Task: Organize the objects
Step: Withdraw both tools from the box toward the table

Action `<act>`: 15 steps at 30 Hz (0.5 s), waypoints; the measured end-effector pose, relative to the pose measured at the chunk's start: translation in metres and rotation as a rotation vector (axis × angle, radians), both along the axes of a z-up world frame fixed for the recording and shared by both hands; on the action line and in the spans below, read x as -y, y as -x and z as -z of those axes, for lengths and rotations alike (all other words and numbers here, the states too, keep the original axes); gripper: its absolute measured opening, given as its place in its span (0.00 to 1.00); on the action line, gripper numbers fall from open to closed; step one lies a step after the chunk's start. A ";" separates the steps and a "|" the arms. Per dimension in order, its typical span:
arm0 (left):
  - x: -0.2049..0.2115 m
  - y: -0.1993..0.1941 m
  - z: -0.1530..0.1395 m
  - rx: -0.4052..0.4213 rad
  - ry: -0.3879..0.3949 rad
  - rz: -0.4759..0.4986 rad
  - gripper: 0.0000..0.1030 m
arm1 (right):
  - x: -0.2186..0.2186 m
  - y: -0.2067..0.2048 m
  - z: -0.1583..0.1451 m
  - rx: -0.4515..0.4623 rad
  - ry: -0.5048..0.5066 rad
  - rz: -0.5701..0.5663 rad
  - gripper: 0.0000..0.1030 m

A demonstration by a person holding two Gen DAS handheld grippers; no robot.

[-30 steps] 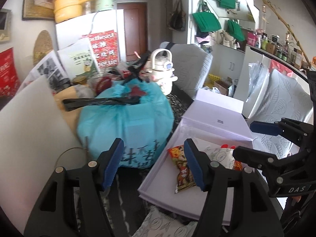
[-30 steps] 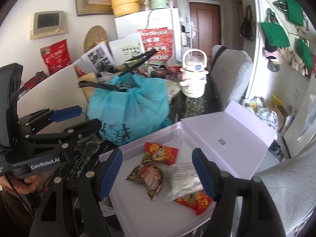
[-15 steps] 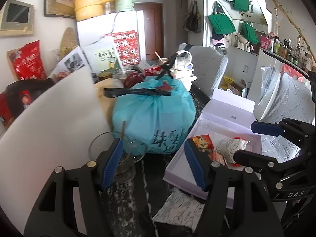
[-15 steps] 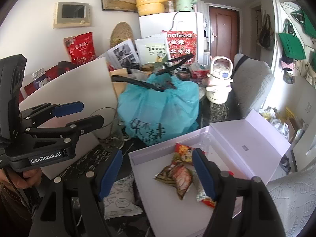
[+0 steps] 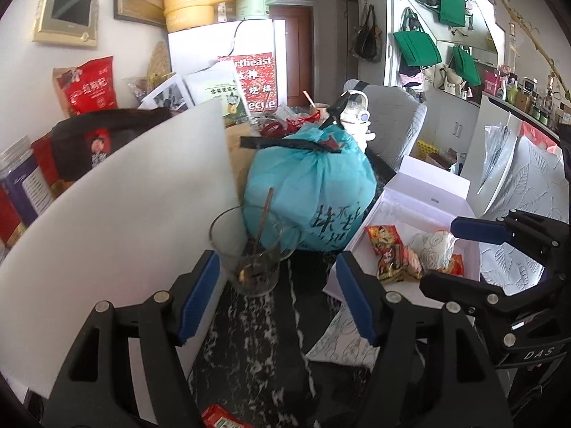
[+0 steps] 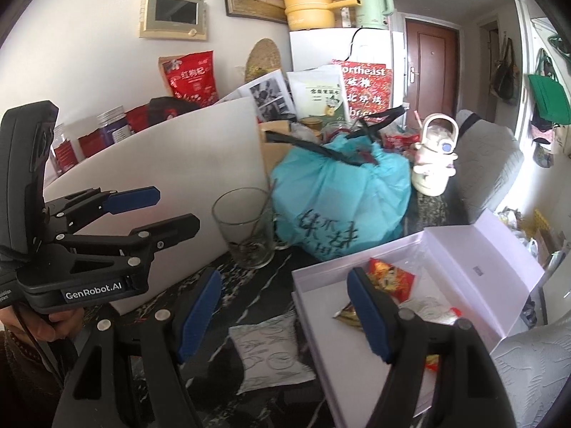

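Observation:
An open pale box (image 6: 323,324) lies on the dark marbled table with several snack packets (image 6: 389,278) inside it. A white patterned packet (image 6: 271,353) lies flat on the table just left of the box. My right gripper (image 6: 285,281) hovers open above that packet and the box's left edge, holding nothing. My left gripper (image 5: 274,271) is opening, empty, with a glass (image 5: 253,249) holding a spoon just beyond its fingertips. In the left wrist view the box (image 5: 428,192) and the right gripper (image 5: 442,253) are on the right, and a red packet (image 5: 221,419) shows at the bottom edge.
A tied teal bag (image 5: 310,185) stands behind the glass and a large white board (image 5: 125,214) leans on the left. A cream kettle (image 6: 433,164), red food bags and papers crowd the back. A grey chair (image 6: 485,164) stands to the right.
Both grippers have drawn back and to the left from the box. The glass, the white board and the white patterned packet have come into view. The left jaws stand slightly wider.

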State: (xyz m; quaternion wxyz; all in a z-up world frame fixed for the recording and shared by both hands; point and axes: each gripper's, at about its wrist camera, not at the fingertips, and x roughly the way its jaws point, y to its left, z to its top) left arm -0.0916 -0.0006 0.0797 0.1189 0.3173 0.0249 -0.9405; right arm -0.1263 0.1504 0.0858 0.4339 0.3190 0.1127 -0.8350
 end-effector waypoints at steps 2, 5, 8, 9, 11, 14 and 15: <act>0.004 -0.007 0.003 0.005 -0.001 -0.008 0.65 | 0.002 -0.006 0.005 0.010 -0.001 -0.007 0.72; 0.010 -0.015 0.009 0.016 -0.008 -0.016 0.66 | 0.005 -0.014 0.015 0.037 0.003 -0.019 0.72; 0.013 -0.022 0.015 0.030 -0.008 -0.023 0.66 | 0.007 -0.020 0.024 0.060 0.001 -0.013 0.72; 0.015 -0.024 0.017 0.034 -0.009 -0.024 0.66 | 0.007 -0.022 0.026 0.066 0.000 -0.012 0.72; 0.016 -0.028 0.021 0.040 -0.010 -0.026 0.66 | 0.009 -0.027 0.030 0.075 -0.003 -0.008 0.72; 0.019 -0.035 0.028 0.052 -0.019 -0.026 0.66 | 0.010 -0.032 0.034 0.082 -0.006 -0.007 0.72; 0.020 -0.037 0.031 0.056 -0.023 -0.027 0.66 | 0.011 -0.034 0.036 0.083 -0.009 -0.007 0.72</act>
